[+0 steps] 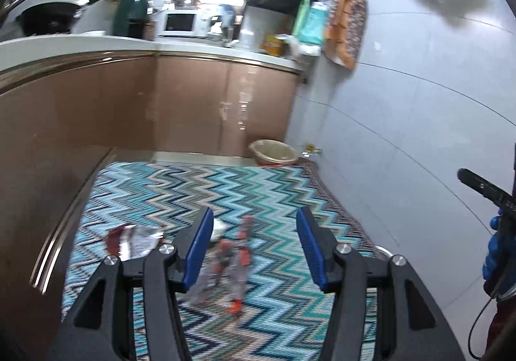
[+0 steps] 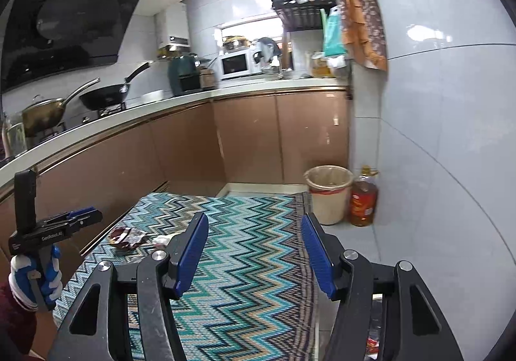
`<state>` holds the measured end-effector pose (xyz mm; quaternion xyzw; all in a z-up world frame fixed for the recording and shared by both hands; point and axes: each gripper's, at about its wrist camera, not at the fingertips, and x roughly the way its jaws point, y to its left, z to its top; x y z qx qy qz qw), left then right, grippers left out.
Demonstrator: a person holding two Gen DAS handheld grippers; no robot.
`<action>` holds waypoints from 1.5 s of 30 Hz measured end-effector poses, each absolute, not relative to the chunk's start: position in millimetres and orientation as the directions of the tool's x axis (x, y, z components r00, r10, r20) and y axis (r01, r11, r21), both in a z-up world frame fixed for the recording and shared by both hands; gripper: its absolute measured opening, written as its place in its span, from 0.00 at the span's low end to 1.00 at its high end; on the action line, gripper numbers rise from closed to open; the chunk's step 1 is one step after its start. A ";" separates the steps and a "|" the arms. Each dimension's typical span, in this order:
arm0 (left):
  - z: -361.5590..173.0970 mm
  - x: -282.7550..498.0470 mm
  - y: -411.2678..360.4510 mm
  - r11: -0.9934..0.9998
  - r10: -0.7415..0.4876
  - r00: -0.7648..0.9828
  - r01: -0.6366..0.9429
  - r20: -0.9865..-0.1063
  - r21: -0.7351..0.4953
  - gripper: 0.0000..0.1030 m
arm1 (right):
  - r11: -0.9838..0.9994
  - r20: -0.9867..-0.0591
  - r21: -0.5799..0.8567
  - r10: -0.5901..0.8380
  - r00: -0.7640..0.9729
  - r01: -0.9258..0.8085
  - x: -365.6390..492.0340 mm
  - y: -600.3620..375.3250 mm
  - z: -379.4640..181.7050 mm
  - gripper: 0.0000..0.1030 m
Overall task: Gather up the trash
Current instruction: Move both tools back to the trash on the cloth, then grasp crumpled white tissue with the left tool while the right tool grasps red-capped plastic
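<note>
On the zigzag rug (image 1: 258,186), a clear orange-printed wrapper (image 1: 232,261) and a crumpled red-and-silver wrapper (image 1: 133,240) lie below the left claw (image 1: 254,248). Both it and the right claw (image 2: 254,251) are released, empty. The lined bin (image 2: 327,193) stands beyond.

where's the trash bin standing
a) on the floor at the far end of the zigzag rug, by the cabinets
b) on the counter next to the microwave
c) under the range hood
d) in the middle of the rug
a: the trash bin sits on the floor past the rug, against the cabinets, beside an oil bottle.
</note>
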<state>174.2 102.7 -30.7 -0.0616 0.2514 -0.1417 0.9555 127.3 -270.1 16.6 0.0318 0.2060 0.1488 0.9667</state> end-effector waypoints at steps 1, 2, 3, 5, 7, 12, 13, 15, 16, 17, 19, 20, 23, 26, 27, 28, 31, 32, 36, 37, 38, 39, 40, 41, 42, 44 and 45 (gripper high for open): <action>-33.9 174.7 110.7 0.955 -0.290 0.836 0.223 -0.466 -0.194 0.50 | 0.951 -0.394 0.122 0.310 0.865 -0.285 129.1 -266.4 15.3 0.55; -37.0 175.1 118.7 0.958 -0.278 0.837 0.206 -0.470 -0.200 0.50 | 0.948 -0.400 0.121 0.319 0.859 -0.296 131.8 -261.8 13.7 0.55; -39.9 175.5 125.1 0.960 -0.269 0.839 0.192 -0.474 -0.205 0.50 | 0.945 -0.407 0.119 0.326 0.853 -0.305 134.3 -257.2 12.0 0.55; -46.8 177.2 138.1 0.961 -0.254 0.839 0.163 -0.482 -0.223 0.50 | 0.940 -0.419 0.117 0.341 0.842 -0.322 139.9 -249.0 9.1 0.55; -52.4 177.2 146.9 0.961 -0.247 0.838 0.147 -0.486 -0.236 0.50 | 0.936 -0.430 0.115 0.350 0.832 -0.334 146.1 -241.7 7.0 0.55; -67.8 183.4 156.0 0.960 -0.238 0.827 0.120 -0.509 -0.253 0.50 | 0.926 -0.455 0.114 0.370 0.810 -0.359 158.8 -228.0 -1.6 0.55; -71.9 184.9 159.1 0.960 -0.235 0.824 0.112 -0.516 -0.258 0.50 | 0.924 -0.462 0.115 0.376 0.803 -0.366 162.7 -224.6 -3.7 0.55; -78.3 187.5 166.0 0.959 -0.227 0.820 0.094 -0.525 -0.268 0.50 | 0.920 -0.473 0.114 0.383 0.793 -0.376 167.9 -219.5 -8.1 0.55; -80.2 188.3 169.5 0.959 -0.223 0.820 0.086 -0.527 -0.271 0.50 | 0.917 -0.481 0.115 0.388 0.787 -0.382 171.8 -216.4 -10.7 0.55; -83.5 189.9 176.3 0.959 -0.214 0.819 0.071 -0.532 -0.276 0.50 | 0.915 -0.486 0.116 0.391 0.782 -0.386 174.4 -214.4 -12.9 0.55; -88.4 192.5 186.1 0.959 -0.195 0.819 0.043 -0.540 -0.281 0.50 | 0.911 -0.499 0.121 0.400 0.769 -0.395 181.8 -209.4 -18.5 0.55; -90.3 194.9 191.7 0.959 -0.183 0.818 0.027 -0.546 -0.282 0.50 | 0.907 -0.509 0.125 0.406 0.759 -0.401 187.2 -206.1 -22.6 0.55; -97.3 201.2 207.1 0.957 -0.158 0.813 -0.013 -0.560 -0.290 0.50 | 0.900 -0.531 0.138 0.420 0.736 -0.413 200.0 -198.1 -32.2 0.55; -106.8 208.8 222.1 0.949 -0.142 0.804 -0.056 -0.578 -0.312 0.50 | 0.892 -0.554 0.149 0.432 0.712 -0.426 213.8 -187.8 -43.7 0.55; -109.2 210.9 224.2 0.945 -0.149 0.801 -0.057 -0.579 -0.323 0.50 | 0.889 -0.561 0.152 0.437 0.703 -0.431 218.5 -183.8 -47.6 0.55; -110.7 212.9 224.8 0.943 -0.157 0.800 -0.052 -0.579 -0.328 0.50 | 0.887 -0.568 0.155 0.441 0.695 -0.436 222.7 -180.1 -51.3 0.55; -114.4 221.7 215.3 0.942 -0.203 0.787 -0.005 -0.582 -0.336 0.50 | 0.876 -0.587 0.167 0.457 0.668 -0.453 236.9 -167.4 -62.5 0.55; -115.4 226.6 210.4 0.939 -0.229 0.780 0.019 -0.583 -0.343 0.50 | 0.871 -0.593 0.173 0.465 0.658 -0.460 241.2 -164.1 -66.1 0.55; -118.0 249.8 188.2 0.916 -0.338 0.737 0.115 -0.585 -0.384 0.50 | 0.851 -0.611 0.206 0.497 0.617 -0.483 259.4 -152.7 -79.9 0.55; -119.6 259.0 182.3 0.907 -0.367 0.719 0.137 -0.590 -0.398 0.50 | 0.847 -0.615 0.212 0.504 0.607 -0.488 263.8 -149.5 -83.6 0.55; -121.3 264.5 179.0 0.902 -0.383 0.708 0.147 -0.593 -0.406 0.50 | 0.843 -0.619 0.219 0.510 0.597 -0.492 267.5 -147.1 -87.0 0.55; -124.1 273.5 174.6 0.896 -0.400 0.691 0.156 -0.602 -0.416 0.50 | 0.836 -0.624 0.230 0.519 0.584 -0.498 272.4 -144.3 -91.7 0.55; -127.8 282.9 170.7 0.892 -0.412 0.672 0.159 -0.616 -0.423 0.50 | 0.831 -0.627 0.240 0.527 0.573 -0.502 276.9 -142.1 -95.6 0.55; -131.4 289.8 168.6 0.890 -0.419 0.658 0.159 -0.626 -0.428 0.50 | 0.827 -0.630 0.250 0.534 0.563 -0.504 281.0 -140.5 -99.3 0.55; -135.4 296.5 166.6 0.887 -0.424 0.645 0.155 -0.635 -0.435 0.50 | 0.822 -0.634 0.262 0.542 0.552 -0.506 285.7 -138.4 -103.8 0.55; -144.5 310.8 161.4 0.887 -0.427 0.617 0.143 -0.660 -0.440 0.49 | 0.811 -0.642 0.289 0.558 0.526 -0.508 295.9 -134.5 -113.4 0.54; -148.7 316.2 158.9 0.889 -0.424 0.607 0.139 -0.672 -0.436 0.49 | 0.805 -0.645 0.305 0.567 0.512 -0.508 301.5 -132.1 -118.3 0.54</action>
